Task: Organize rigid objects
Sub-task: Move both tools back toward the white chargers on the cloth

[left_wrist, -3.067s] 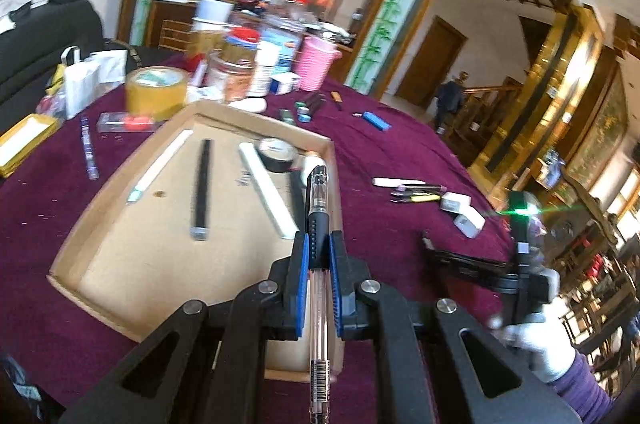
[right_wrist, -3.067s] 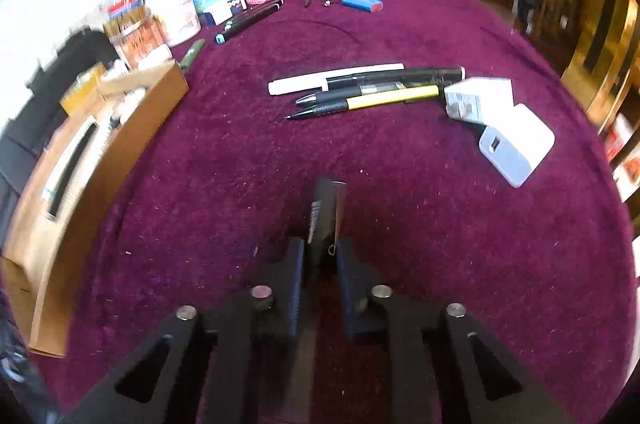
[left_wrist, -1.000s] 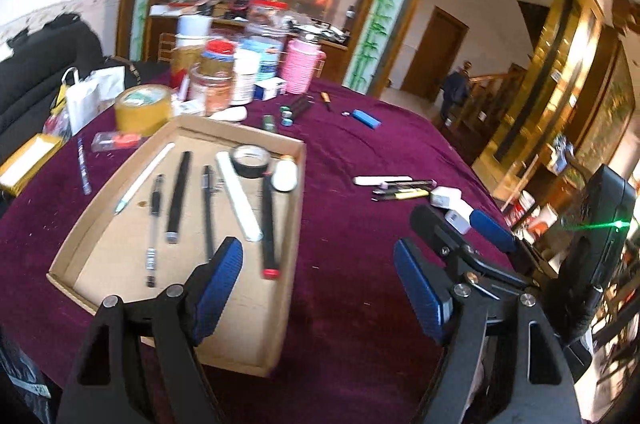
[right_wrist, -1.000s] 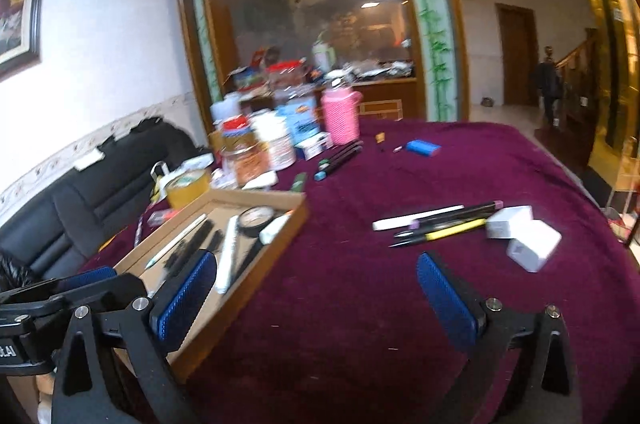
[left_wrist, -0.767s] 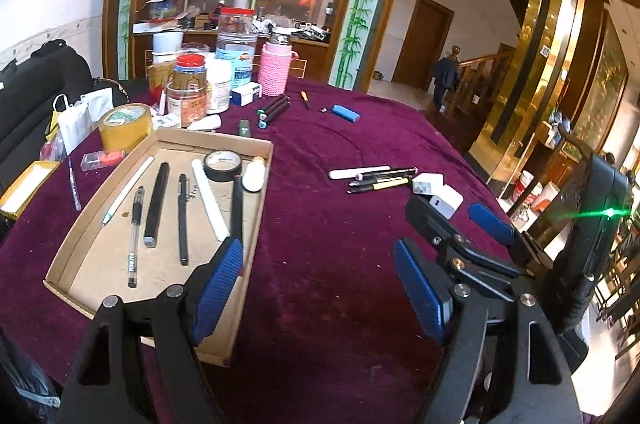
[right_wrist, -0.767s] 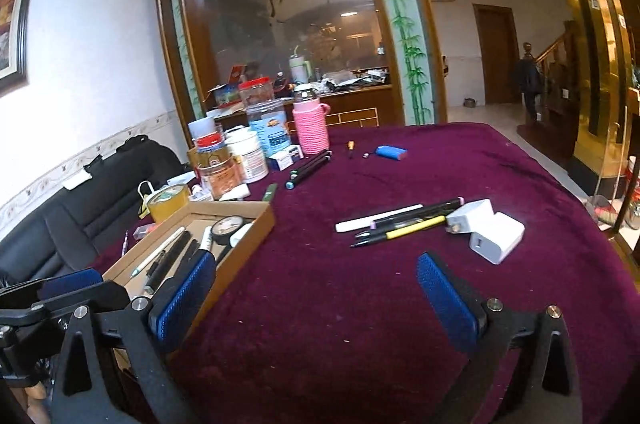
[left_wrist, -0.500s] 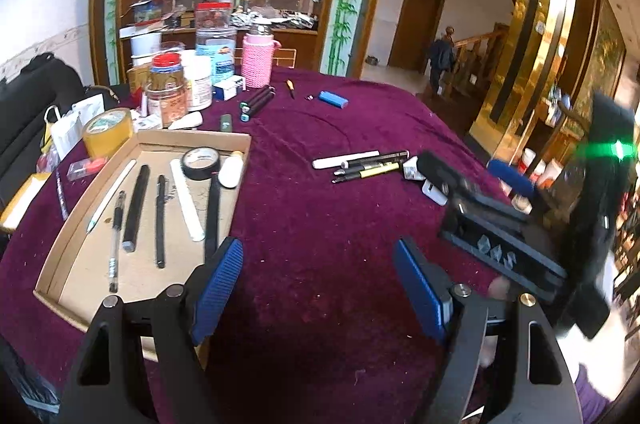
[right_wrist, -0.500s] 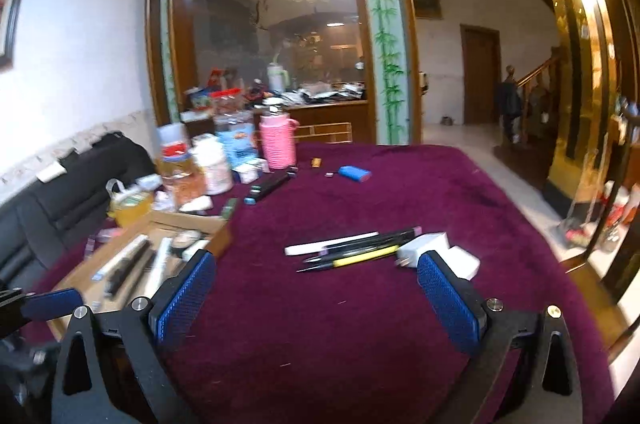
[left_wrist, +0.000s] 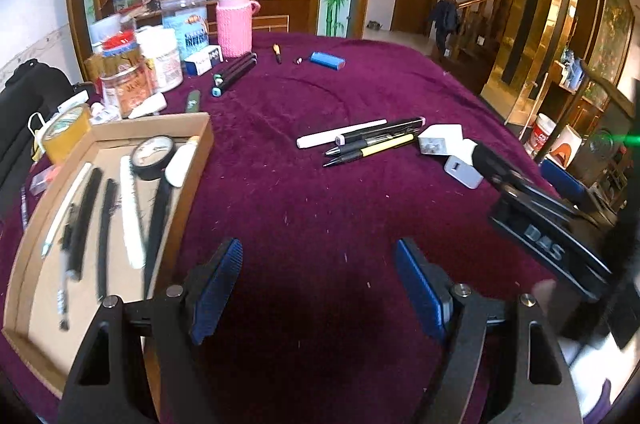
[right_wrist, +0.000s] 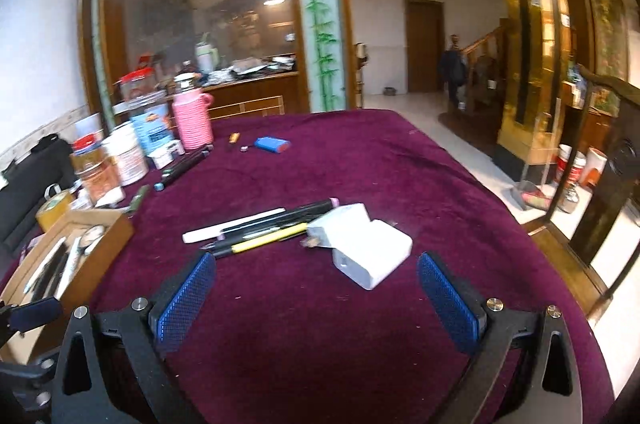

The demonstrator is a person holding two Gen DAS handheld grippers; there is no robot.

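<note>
Both my grippers, left [left_wrist: 318, 290] and right [right_wrist: 316, 298], gape empty above the tabletop [left_wrist: 320, 208]. Loose pens [right_wrist: 256, 228] lie well right of the cardboard tray [left_wrist: 200, 144]. I should pinch one pen mid-barrel, squarely.

A cardboard tray [left_wrist: 202, 140] at the frame's left is seen holding pens, apparently blurred, and a tape roll [left_wrist: 152, 154]. Four pens [left_wrist: 362, 142] and two white chargers [left_wrist: 448, 148] are laid right of centre.
</note>
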